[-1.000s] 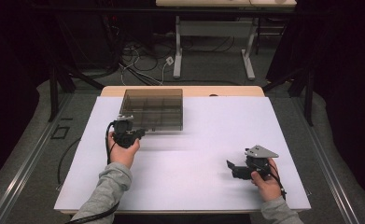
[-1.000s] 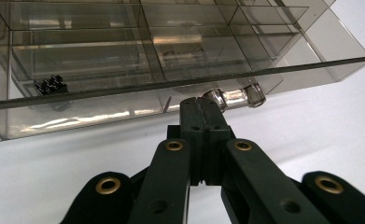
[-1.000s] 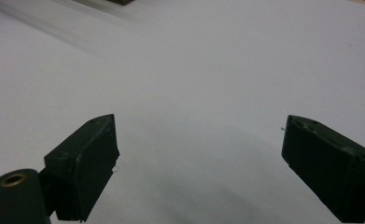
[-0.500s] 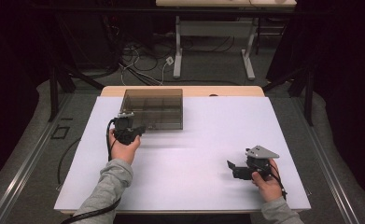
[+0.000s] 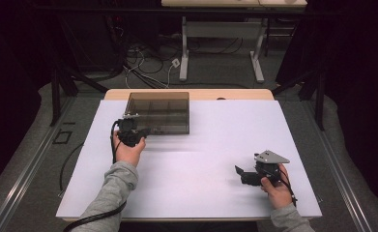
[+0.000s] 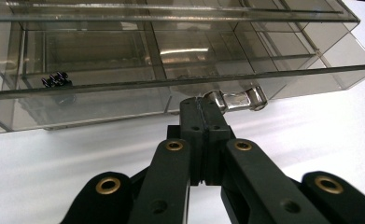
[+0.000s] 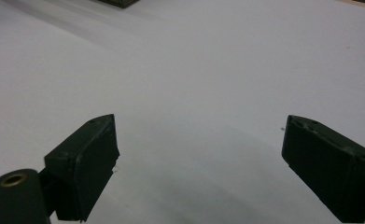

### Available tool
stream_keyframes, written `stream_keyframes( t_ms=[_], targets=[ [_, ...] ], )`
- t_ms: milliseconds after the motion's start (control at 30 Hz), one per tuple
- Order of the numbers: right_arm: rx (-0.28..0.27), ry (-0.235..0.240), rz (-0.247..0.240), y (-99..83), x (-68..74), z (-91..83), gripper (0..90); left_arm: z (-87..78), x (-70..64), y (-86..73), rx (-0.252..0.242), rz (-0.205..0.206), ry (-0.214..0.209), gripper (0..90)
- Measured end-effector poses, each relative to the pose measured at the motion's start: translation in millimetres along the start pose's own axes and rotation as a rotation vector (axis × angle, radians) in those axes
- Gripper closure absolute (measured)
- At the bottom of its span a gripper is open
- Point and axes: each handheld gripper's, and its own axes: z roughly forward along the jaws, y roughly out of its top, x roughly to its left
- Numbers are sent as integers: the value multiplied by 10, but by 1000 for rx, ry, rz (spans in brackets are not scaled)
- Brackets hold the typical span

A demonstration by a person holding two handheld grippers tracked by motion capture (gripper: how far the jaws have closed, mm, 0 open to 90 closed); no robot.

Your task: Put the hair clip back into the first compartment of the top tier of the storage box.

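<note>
White tabletop (image 5: 201, 164) lies bare around parted right gripper (image 5: 238, 170); left gripper (image 6: 203, 103) closed at box (image 6: 171, 60) edge.

**What the pictures leave unclear**

The small dark parts (image 6: 55, 80) inside the smoky plastic box (image 6: 171, 56) are too small to identify. The box runs off the left gripper view's top and left edges. Whether the left gripper (image 6: 203, 105) touches the box's clear latch (image 6: 238, 99) cannot be told.
</note>
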Motion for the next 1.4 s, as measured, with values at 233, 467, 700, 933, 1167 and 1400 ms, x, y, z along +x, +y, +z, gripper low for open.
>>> stream_keyframes(
  t_ms=[233,467,700,933,1167,1400],
  targets=[
    [-1,-2,1,1,6,-5,101,49,11,43,1,-5,12,900],
    [-1,1,0,0,0,-8,100,80,24,78,-4,-14,26,900],
    [2,0,-2,2,3,-11,101,103,32,117,-10,-20,34,900],
    [2,-1,-1,-2,9,-6,100,142,38,146,-16,-24,38,900],
    [0,3,-1,-2,2,-6,100,182,29,182,-18,-30,43,900],
    [2,2,2,-4,5,-7,100,204,25,213,-23,-37,45,900]
  ],
)
